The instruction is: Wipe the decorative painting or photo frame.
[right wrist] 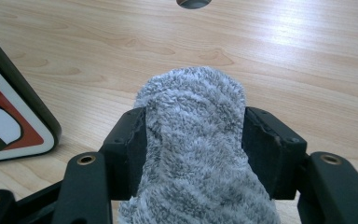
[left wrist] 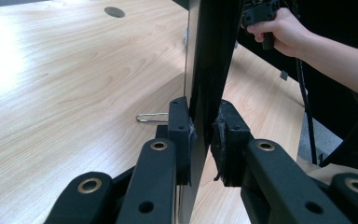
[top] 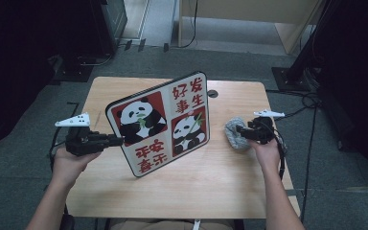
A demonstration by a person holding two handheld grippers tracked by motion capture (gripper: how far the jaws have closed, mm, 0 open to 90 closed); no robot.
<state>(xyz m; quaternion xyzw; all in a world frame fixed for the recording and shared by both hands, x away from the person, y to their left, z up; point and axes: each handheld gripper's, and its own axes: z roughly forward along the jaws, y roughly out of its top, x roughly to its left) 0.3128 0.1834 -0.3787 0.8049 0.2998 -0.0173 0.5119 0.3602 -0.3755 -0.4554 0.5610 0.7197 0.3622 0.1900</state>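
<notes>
A square panda board (top: 160,122) with red panels and Chinese characters stands tilted on the wooden table (top: 191,191). My left gripper (top: 120,140) is shut on the board's left edge; in the left gripper view its pads (left wrist: 182,128) clamp the thin dark board edge (left wrist: 209,70) seen end-on. To the right of the board, my right gripper (top: 239,130) is shut on a grey fluffy cloth (top: 235,134). In the right gripper view the cloth (right wrist: 193,140) bulges up between both jaws, and the board's corner (right wrist: 14,116) stands at the left.
A round cable hole (top: 212,93) lies in the table's far side. A thin metal wire stand (left wrist: 151,117) shows on the table behind the board. Cables (top: 311,100) run over the floor at right, and dark equipment stands around the table.
</notes>
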